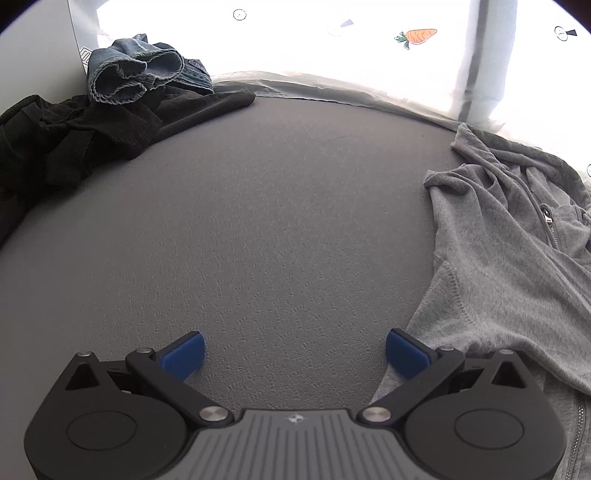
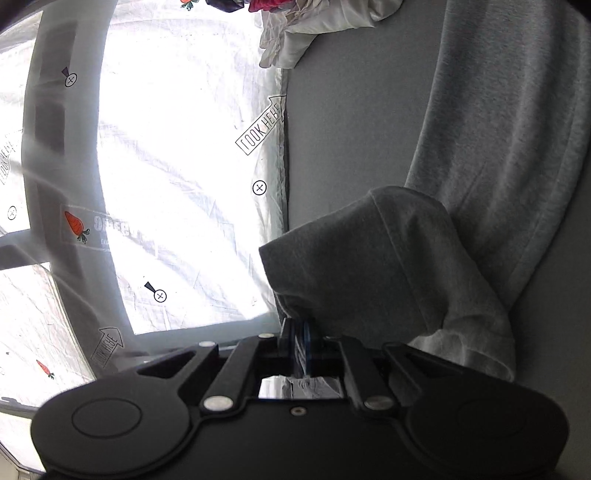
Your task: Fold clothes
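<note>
One garment is in work: a light grey fleece zip-front hooded jacket (image 1: 509,258), lying rumpled and unfolded on the grey textured bench (image 1: 277,221). In the left wrist view it occupies the right side of the bench, zipper exposed, with one hem edge touching the right blue pad of the left hand-held gripper (image 1: 294,354).

The right hand-held gripper (image 2: 301,347) has its blue pads closed together on a cuff or edge of the same jacket (image 2: 369,258); the cloth is raised off the bench and drapes away from the pads. Which part of the jacket is pinched cannot be told. The left hand-held gripper stands wide apart, low over bare bench surface, holding nothing.

Judged step: spreading or positioning the jacket, with one grasp made and the second pending. The next move calls for the left hand-held gripper to take a matching edge of the jacket, so both can draw the cloth flat before any fold line is set.

Elsewhere: a crumpled black garment (image 1: 66,140) with a bundle of blue denim (image 1: 140,70) on it lies at the far left, well apart from the jacket. A white printed sheet with carrot motifs (image 1: 417,36) lies beyond the bench edge. White cloth (image 2: 303,37) is heaped at the far end in the right wrist view.
</note>
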`<action>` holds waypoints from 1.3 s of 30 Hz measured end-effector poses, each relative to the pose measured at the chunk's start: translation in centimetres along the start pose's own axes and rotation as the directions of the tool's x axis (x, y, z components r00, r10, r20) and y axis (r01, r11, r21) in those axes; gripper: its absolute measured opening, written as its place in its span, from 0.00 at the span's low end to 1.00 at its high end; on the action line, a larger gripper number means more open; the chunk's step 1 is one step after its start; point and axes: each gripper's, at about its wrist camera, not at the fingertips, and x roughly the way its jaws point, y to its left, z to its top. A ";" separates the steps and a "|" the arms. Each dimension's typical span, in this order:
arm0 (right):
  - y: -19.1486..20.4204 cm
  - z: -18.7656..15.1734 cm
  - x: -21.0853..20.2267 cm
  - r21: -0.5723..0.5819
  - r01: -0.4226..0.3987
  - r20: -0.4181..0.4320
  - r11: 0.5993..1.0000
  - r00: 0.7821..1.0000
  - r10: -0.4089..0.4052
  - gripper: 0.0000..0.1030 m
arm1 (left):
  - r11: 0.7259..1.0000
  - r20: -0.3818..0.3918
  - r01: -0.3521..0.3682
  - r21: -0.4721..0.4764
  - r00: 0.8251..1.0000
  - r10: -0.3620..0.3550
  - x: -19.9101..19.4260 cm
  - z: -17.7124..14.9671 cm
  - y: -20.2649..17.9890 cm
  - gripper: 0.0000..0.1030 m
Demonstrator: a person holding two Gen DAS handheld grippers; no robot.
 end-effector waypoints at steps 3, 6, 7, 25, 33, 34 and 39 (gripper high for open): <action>1.0 -1.6 1.9 -0.042 0.024 -0.052 0.999 0.998 -0.026 0.02 | 1.000 -0.003 0.009 0.011 1.000 -0.009 0.0 0.1 0.1 1.00; 2.2 -3.0 2.3 -0.117 0.019 -0.049 0.993 0.998 -0.025 0.02 | 1.000 -0.001 0.017 0.019 1.000 -0.017 0.1 0.1 0.2 1.00; 2.4 -3.3 2.2 -0.134 0.031 -0.044 0.990 0.998 -0.038 0.02 | 1.000 0.000 0.020 0.021 1.000 -0.020 0.1 0.1 0.2 1.00; 5.7 -9.9 9.4 -0.911 0.345 0.412 -0.225 0.774 -0.481 0.38 | 0.999 0.027 0.034 0.031 0.999 -0.035 0.1 -0.2 0.5 1.00; 5.2 -8.4 9.4 -0.918 0.362 0.392 -0.160 0.777 -0.492 0.06 | 1.000 0.047 0.014 0.007 0.999 -0.015 -0.1 -0.6 0.3 1.00; 5.5 -7.9 8.9 -0.918 0.376 0.387 -0.123 0.786 -0.482 0.06 | 1.000 0.044 0.009 0.004 0.999 -0.010 -0.1 -0.5 0.2 1.00; 7.3 -5.4 5.8 -0.884 0.382 0.267 0.269 0.885 -0.381 0.06 | 1.000 -0.010 -0.013 -0.014 1.000 0.013 -0.1 0.1 0.1 1.00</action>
